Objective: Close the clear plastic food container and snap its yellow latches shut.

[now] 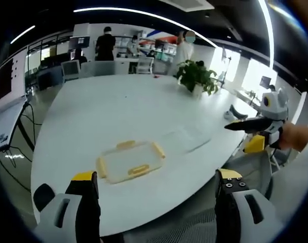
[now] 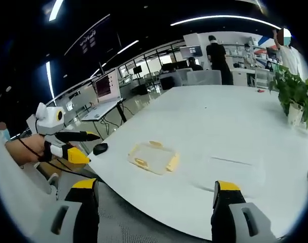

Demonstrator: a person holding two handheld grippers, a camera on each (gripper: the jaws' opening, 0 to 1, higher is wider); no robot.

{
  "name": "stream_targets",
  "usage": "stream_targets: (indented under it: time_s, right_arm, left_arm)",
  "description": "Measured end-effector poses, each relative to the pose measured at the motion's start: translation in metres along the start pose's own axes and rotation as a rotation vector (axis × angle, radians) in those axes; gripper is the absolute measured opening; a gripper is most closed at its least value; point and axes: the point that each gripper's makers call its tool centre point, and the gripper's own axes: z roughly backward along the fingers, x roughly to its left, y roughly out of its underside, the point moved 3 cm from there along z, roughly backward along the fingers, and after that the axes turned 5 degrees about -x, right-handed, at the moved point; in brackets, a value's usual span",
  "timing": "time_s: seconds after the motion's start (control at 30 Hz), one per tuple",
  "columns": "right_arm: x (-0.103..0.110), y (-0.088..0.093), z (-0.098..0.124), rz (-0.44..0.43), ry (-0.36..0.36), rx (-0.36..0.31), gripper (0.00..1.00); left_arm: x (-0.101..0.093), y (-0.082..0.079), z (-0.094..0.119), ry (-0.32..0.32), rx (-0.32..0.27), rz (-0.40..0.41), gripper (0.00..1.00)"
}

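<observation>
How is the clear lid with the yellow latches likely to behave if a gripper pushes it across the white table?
The lid lies flat and looks thin, so it would probably slide rather than tip. The table seems smooth and glossy, so it may skid easily. Being thin clear plastic, it is probably light and slightly flexible.

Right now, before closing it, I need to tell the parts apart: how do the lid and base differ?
The lid carries yellow latches on its edges; the base is plain, clear and faint. The lid looks flat; the base looks deeper. Both rest on the white table, side by side but apart.
</observation>
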Motion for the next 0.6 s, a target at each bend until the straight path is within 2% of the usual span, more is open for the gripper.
stream_targets:
  time_s: [0.37,0.6]
  right_arm:
    - [0.001,-0.012,-0.011,0.040,-0.023,0.009,0.92]
    - [0.002,-0.015,-0.021,0.076,-0.041,0.037,0.89]
  left_arm:
    - [0.015,-0.009,-0.001,0.003,-0.010,-0.028,0.93]
    - [0.025,-0.010,-0.005,0.020,0.013,-0.071,0.93]
